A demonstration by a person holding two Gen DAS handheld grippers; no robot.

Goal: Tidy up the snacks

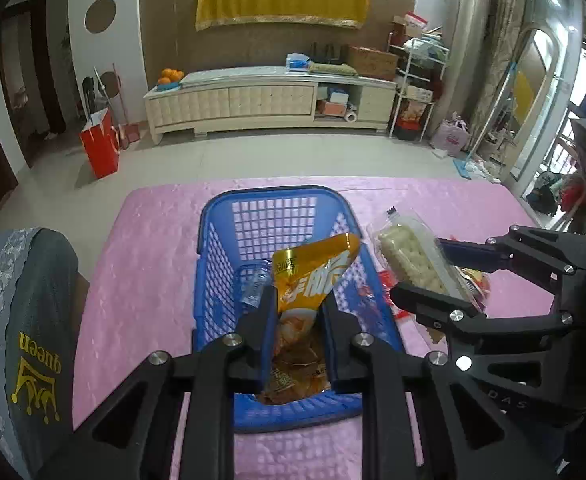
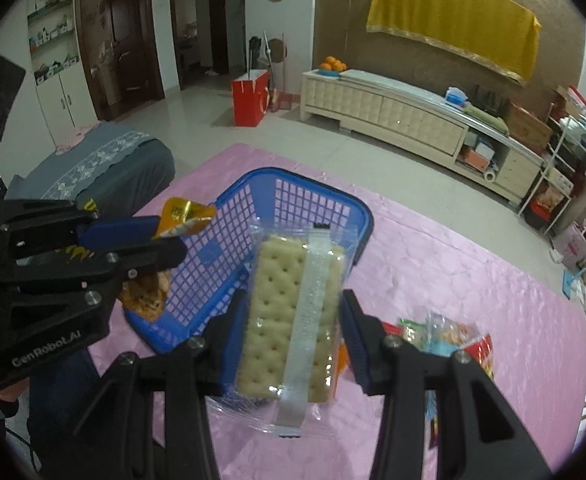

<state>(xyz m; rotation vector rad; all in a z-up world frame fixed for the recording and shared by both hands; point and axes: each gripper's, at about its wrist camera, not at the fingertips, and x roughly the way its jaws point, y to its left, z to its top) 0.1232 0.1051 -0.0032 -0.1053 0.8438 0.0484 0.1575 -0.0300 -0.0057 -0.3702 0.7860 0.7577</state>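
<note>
Left gripper [image 1: 297, 320] clamps the yellow snack bag [image 1: 313, 276], its lower print blurred; right gripper [image 2: 293, 320] grips crackers [image 2: 293, 320].

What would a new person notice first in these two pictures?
Most striking is the blue basket on the pink table cover. The left gripper holds a yellow snack bag above it. Beside it, the right gripper grips a clear pack of crackers.

One blue basket [image 1: 213, 240], one yellow snack bag [image 1: 313, 276], one cracker pack [image 2: 293, 316], two tools.
</note>
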